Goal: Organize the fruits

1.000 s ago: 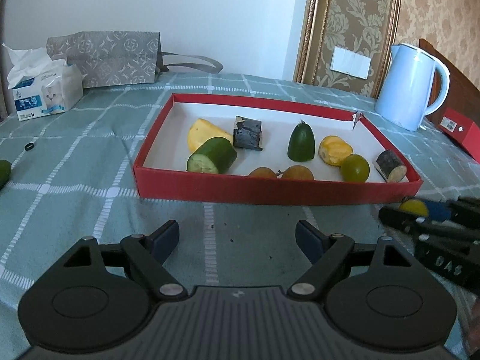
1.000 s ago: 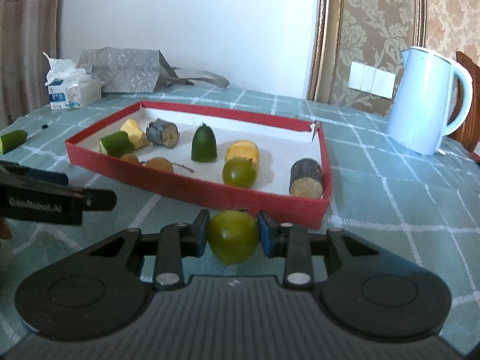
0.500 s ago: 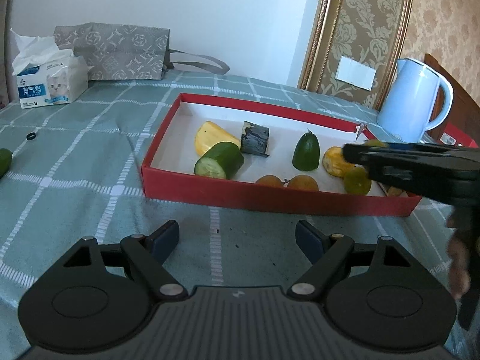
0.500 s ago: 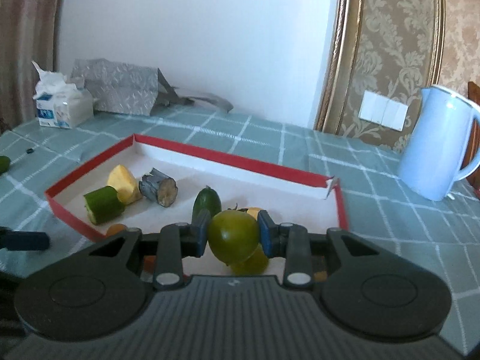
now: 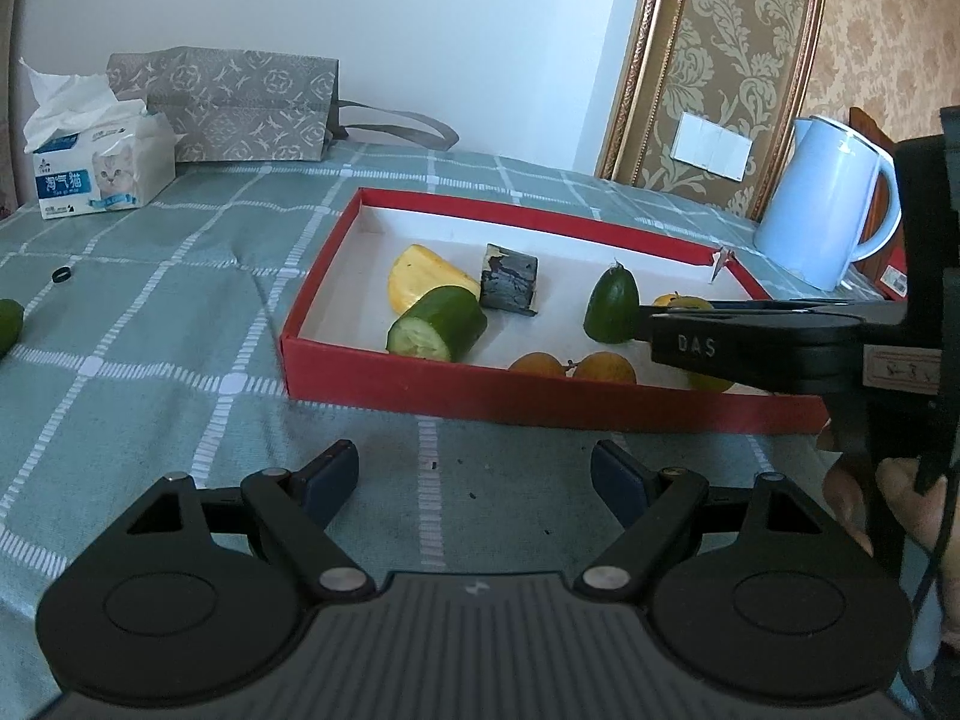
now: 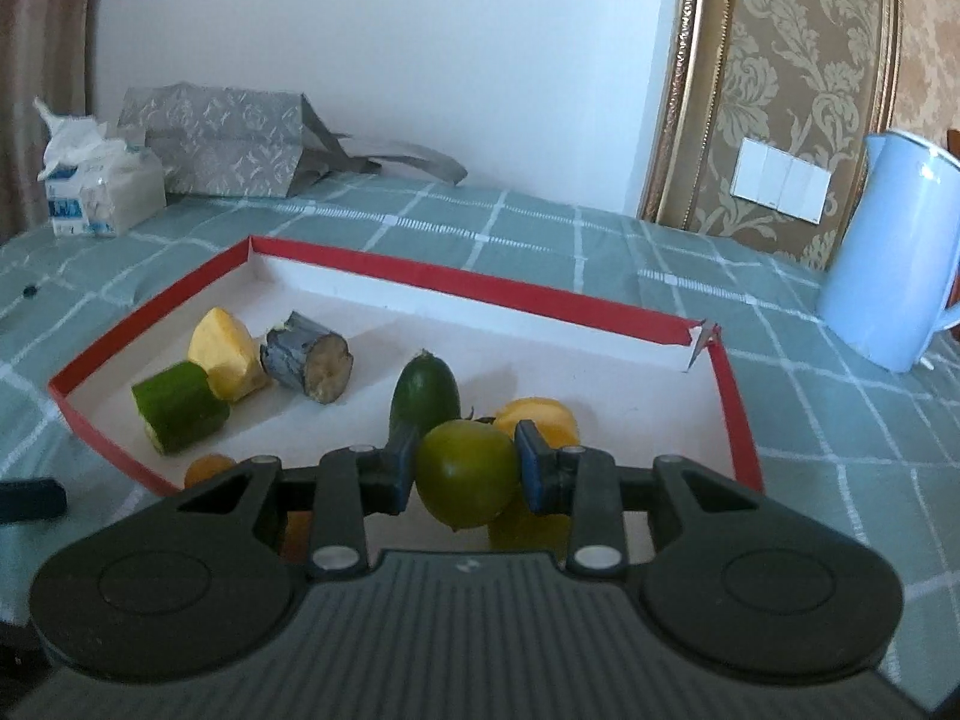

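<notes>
Tablecloth (image 5: pixel 150 324): woven cloth, matt, green check. Red tray (image 6: pixel 480 294): paper card, matt, white inside. Kettle (image 5: pixel 825 210): smooth glossy plastic. Tissue pack (image 5: pixel 96 180): shiny plastic wrap. Gift bag (image 5: pixel 240 102): patterned paper. Green round fruit (image 6: pixel 468 471): smooth, slight sheen.

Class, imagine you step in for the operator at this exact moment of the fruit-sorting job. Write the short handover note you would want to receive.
Right hand-held gripper: shut on a round green fruit, held over the red tray.
Left hand-held gripper: open and empty, over the tablecloth in front of the tray.
Done: several pieces already lie in the tray, including a cucumber chunk.
Left: set down the held fruit; one green piece lies on the cloth at far left.
</notes>
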A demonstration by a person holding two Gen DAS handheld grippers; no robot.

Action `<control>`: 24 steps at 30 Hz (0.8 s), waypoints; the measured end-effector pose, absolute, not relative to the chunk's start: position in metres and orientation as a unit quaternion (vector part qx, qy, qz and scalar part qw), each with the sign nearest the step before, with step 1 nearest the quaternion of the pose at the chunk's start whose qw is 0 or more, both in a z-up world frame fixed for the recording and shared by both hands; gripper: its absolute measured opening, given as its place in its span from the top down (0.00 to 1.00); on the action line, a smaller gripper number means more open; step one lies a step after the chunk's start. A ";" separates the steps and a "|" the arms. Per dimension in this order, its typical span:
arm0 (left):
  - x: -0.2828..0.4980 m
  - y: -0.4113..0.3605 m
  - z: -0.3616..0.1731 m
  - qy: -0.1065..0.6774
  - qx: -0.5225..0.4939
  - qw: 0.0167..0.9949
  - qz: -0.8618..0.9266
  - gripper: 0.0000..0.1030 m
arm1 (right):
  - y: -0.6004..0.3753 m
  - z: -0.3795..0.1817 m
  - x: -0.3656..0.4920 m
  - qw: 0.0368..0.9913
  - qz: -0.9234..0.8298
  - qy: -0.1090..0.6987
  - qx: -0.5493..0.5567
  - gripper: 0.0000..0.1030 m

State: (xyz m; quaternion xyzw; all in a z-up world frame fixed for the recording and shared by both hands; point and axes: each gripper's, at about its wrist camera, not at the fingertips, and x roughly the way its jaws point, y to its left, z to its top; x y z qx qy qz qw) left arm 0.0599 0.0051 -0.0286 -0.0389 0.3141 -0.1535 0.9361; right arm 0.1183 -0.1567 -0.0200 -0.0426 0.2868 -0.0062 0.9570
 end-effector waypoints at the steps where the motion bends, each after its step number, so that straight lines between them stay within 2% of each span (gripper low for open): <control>1: 0.060 0.005 -0.029 0.314 -0.038 0.936 -0.153 0.18 | -0.156 -0.021 0.120 0.956 -0.006 0.290 -0.042 0.69; 6: 0.060 0.005 -0.029 0.312 -0.038 0.937 -0.153 0.18 | -0.158 -0.020 0.119 0.957 -0.009 0.288 -0.037 0.66; 10: 0.060 0.005 -0.029 0.311 -0.036 0.938 -0.150 0.18 | -0.160 -0.017 0.115 0.961 -0.011 0.274 -0.029 0.56; 14: 0.059 0.005 -0.028 0.307 -0.034 0.940 -0.146 0.18 | -0.166 -0.007 0.106 0.968 -0.022 0.248 -0.021 0.34; 24: 0.056 0.002 -0.027 0.297 -0.024 0.945 -0.136 0.18 | -0.175 0.002 0.062 0.974 -0.041 0.221 -0.009 0.32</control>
